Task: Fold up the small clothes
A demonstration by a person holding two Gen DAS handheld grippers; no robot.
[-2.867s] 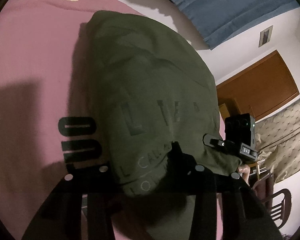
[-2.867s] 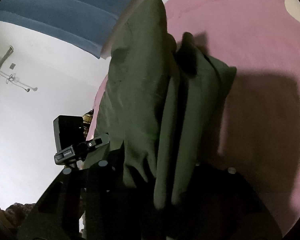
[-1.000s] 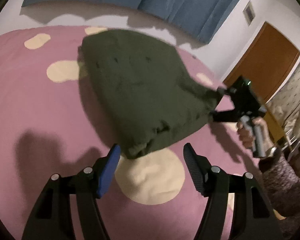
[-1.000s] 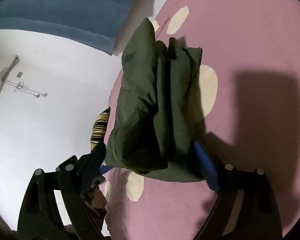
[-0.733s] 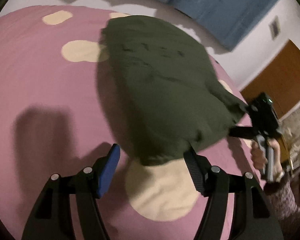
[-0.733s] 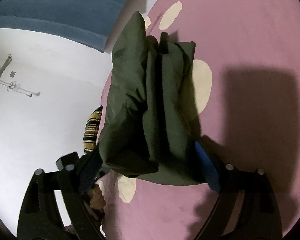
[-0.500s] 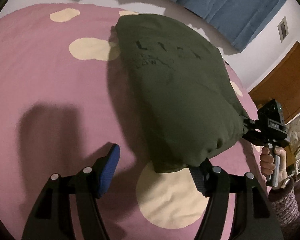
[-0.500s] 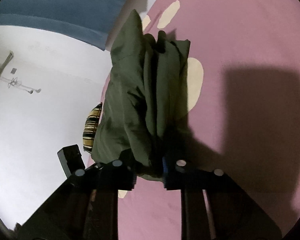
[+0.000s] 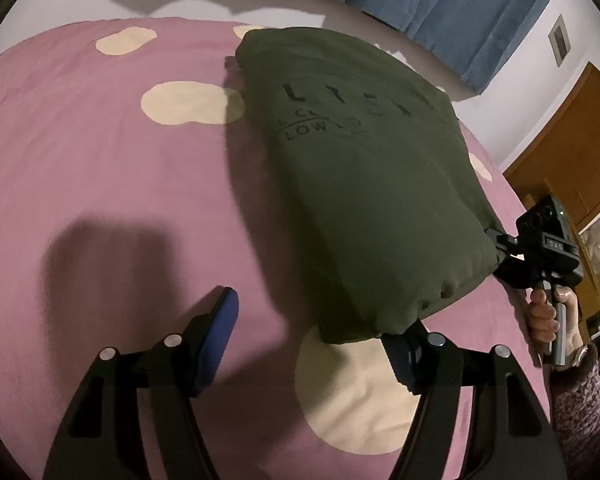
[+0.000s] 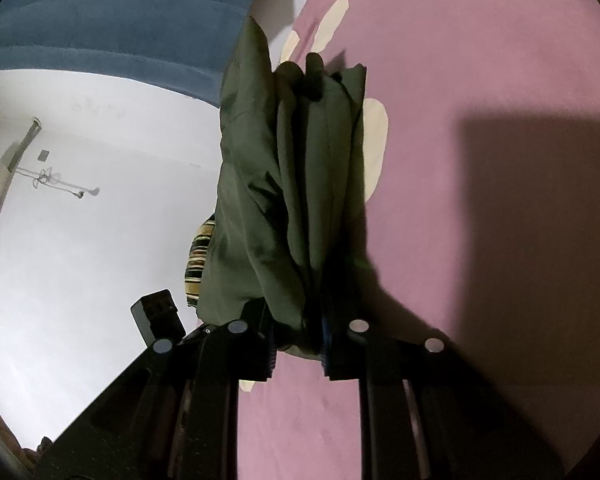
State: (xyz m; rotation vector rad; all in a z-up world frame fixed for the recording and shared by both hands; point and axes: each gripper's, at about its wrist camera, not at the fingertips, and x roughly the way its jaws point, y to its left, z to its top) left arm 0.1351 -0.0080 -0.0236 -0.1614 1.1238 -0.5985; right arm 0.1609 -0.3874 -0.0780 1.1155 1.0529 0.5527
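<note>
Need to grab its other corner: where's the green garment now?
The green garment lies on the pink bedspread, its right corner pinched by the right gripper.

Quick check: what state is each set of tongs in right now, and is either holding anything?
Left tongs: open, holding nothing; the folded green shirt's corner overlaps one finger.
Right tongs: just closed, clamped on the shirt's edge.

The folded olive-green garment (image 9: 364,184) carried dark print in the upper middle of the left wrist view: large spaced letters of which only "L" and "T" were sure, and beneath them a smaller line reading "LOW", the rest lost in folds. At the right edge, the right gripper (image 9: 496,240) bore a small plate reading "DAS".
</note>
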